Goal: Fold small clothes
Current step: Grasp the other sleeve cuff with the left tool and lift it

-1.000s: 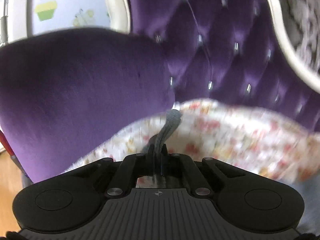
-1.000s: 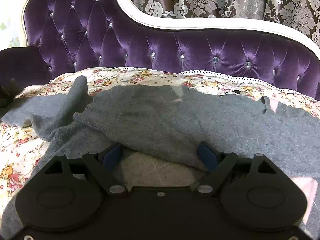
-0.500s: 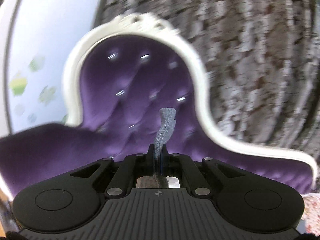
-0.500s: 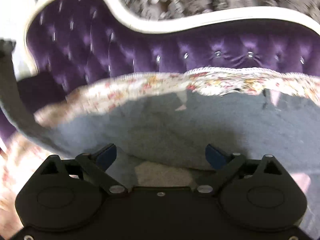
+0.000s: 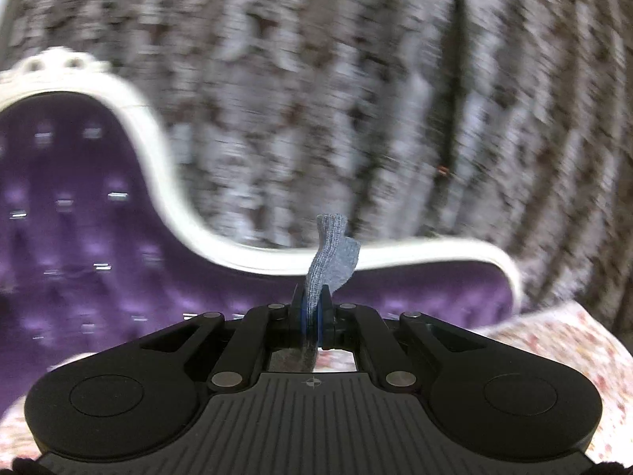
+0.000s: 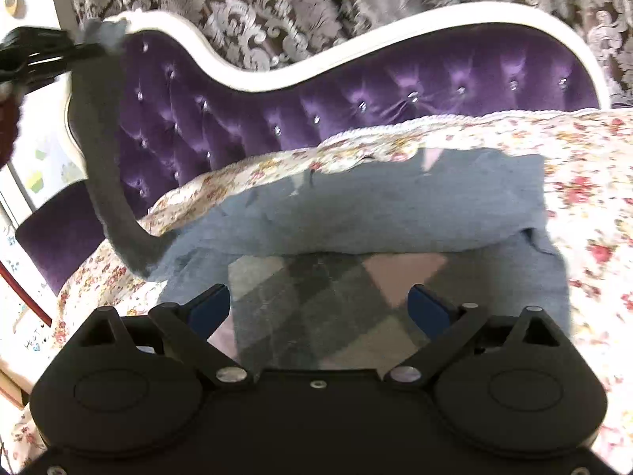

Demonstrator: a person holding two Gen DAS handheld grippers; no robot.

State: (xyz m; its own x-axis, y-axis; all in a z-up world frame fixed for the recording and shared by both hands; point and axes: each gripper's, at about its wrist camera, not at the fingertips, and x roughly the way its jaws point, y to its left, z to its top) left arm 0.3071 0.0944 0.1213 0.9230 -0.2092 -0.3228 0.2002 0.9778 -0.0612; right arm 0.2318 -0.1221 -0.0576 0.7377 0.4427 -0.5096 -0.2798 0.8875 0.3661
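Fingers of your left gripper (image 5: 312, 308) pinched on sweater sleeve (image 6: 105, 150) cuff, raised high; right gripper (image 6: 318, 308) spread wide, empty, over grey argyle sweater (image 6: 395, 213) on floral quilt (image 6: 573, 150). Risk: thin pinch slipping off, or lift dragging body out of shape.

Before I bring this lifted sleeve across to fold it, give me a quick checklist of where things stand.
1. Left gripper clamped on sleeve cuff: ok.
2. Sleeve lifted off the floral cover, hanging free: ok.
3. Sweater body lying flat: not ok, the far half is doubled over with a raised edge.
4. Right gripper free to pin the body: ok, open above the argyle panel.
5. Other sleeve's position: cannot tell.
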